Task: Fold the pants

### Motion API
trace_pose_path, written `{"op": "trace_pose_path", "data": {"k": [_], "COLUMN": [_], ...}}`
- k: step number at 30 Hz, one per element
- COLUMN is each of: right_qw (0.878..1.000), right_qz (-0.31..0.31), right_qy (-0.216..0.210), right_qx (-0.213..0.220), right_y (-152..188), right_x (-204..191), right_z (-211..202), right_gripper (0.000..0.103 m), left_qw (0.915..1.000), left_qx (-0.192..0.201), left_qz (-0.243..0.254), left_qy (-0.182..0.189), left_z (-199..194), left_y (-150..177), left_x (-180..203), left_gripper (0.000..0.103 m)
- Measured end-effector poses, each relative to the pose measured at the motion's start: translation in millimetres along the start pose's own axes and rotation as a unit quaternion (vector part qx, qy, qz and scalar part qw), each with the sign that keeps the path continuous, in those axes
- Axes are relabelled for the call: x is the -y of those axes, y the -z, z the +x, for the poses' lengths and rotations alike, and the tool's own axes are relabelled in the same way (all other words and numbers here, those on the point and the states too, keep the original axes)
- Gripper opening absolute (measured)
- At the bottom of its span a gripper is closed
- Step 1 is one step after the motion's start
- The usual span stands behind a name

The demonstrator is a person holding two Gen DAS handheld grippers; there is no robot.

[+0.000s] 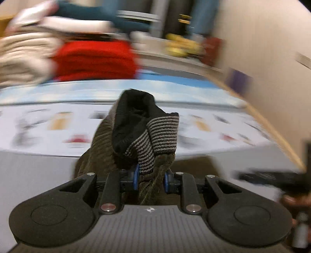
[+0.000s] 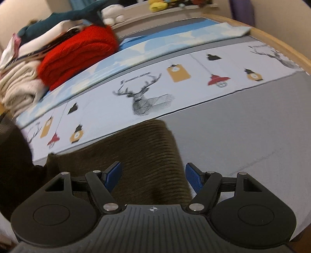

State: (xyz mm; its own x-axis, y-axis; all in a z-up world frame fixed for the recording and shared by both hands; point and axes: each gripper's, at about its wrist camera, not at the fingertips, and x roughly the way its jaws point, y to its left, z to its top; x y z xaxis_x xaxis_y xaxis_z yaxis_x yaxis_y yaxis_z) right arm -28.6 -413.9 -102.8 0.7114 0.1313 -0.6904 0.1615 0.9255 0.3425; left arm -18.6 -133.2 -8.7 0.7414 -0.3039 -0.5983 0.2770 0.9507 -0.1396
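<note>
Grey bed (image 2: 243, 136) under printed sheet (image 2: 194, 64), pants (image 2: 136, 155).

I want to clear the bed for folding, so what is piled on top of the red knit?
On the red knit lie white folded cloth and a dark teal plush. Blur and the stack hide any further layers; its far side is covered.

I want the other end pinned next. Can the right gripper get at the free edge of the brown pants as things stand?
Probably yes. The right gripper is open right above the brown pants, whose edge lies flat on the bed between its fingers, with nothing on top.
</note>
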Motion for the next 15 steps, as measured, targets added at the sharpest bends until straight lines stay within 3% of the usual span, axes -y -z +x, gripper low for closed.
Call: {"op": "trace_pose_path", "data": {"k": [1,3,5,6,9,15], "right_qw": [1.000,0.999,0.997,0.996,0.995,0.997], "right_qz": [0.010,0.036,0.064,0.076,0.095,0.073], "right_qy": [0.006,0.024,0.034,0.035,0.027,-0.003], "right_qx": [0.005,0.020,0.028,0.029,0.020,0.007], "right_y": [-1,-4,-6,-5,-1,3], "right_x": [4,15,28,34,45,38], "right_z": [-1,-3,-4,-4,-1,3], "right_gripper": [0.073,0.073,0.073,0.073,0.074,0.077], "left_qw": [0.9995,0.9930,0.9826,0.9823,0.9869,0.9919], "left_qx": [-0.014,-0.081,-0.144,-0.143,-0.114,-0.103], "left_qz": [0.010,0.012,0.001,-0.008,0.002,0.068], "left_qy": [0.026,0.086,0.117,0.121,0.114,0.029], "left_z": [10,40,61,60,45,28], "left_y": [5,15,23,23,15,-16], "left_x": [20,53,64,61,35,-61], "left_gripper": [0.027,0.041,0.046,0.051,0.066,0.066]}}
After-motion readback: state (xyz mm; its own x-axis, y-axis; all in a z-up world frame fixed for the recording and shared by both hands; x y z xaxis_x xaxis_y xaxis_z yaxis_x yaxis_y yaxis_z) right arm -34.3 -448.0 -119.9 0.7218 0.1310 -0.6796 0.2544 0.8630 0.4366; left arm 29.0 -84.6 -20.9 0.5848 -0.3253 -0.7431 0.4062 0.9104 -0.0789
